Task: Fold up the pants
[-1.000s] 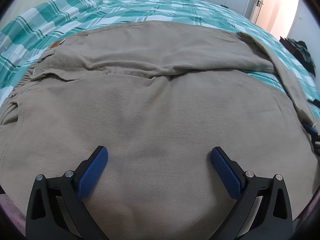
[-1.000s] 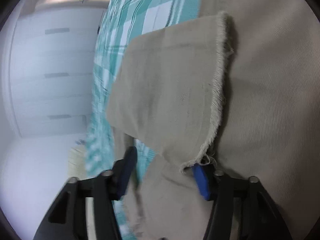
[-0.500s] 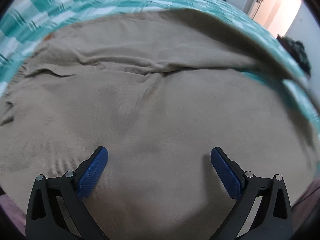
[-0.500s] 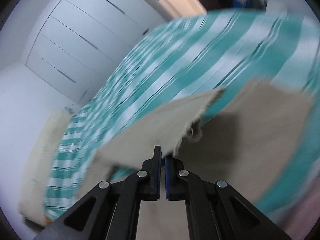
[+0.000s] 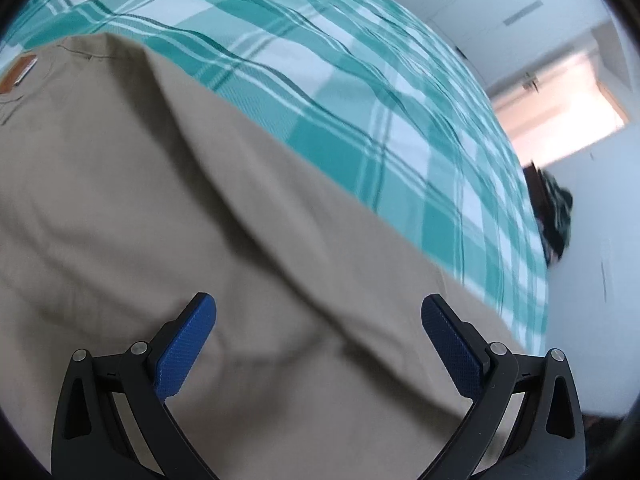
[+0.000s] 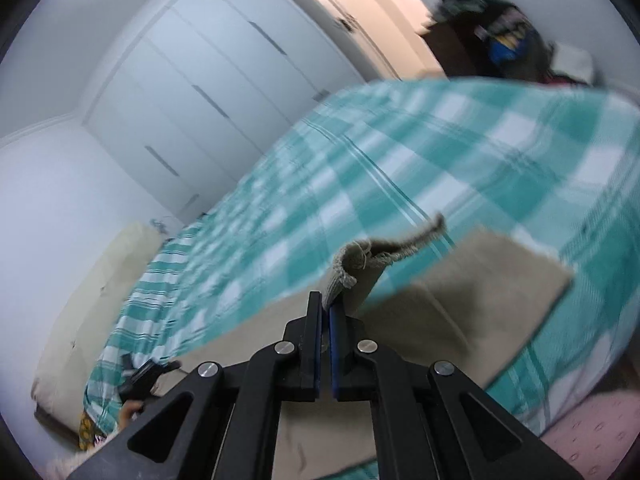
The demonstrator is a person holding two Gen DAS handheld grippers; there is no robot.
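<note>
Tan pants [image 5: 200, 208] lie spread on a teal plaid bedspread [image 5: 340, 80]; an orange waistband label [image 5: 18, 74] shows at the upper left. My left gripper [image 5: 318, 344] is open, low over the cloth, holding nothing. My right gripper [image 6: 325, 308] is shut on the frayed hem of one pant leg [image 6: 360, 264] and holds it lifted above the bed. The other pant leg [image 6: 480, 296] lies flat below it. The left gripper also shows in the right wrist view [image 6: 144, 374].
White wardrobe doors [image 6: 208, 92] stand behind the bed. A cream headboard cushion [image 6: 88, 312] is at the left. A dark pile of clothes [image 6: 496, 40] sits beyond the bed's far corner near a lit doorway [image 5: 560, 108]. A pink rug [image 6: 592, 432] lies beside the bed.
My right gripper closed on the pant leg hem and lifted it off the bed. My left gripper stayed open and swung toward the pants' far edge.
</note>
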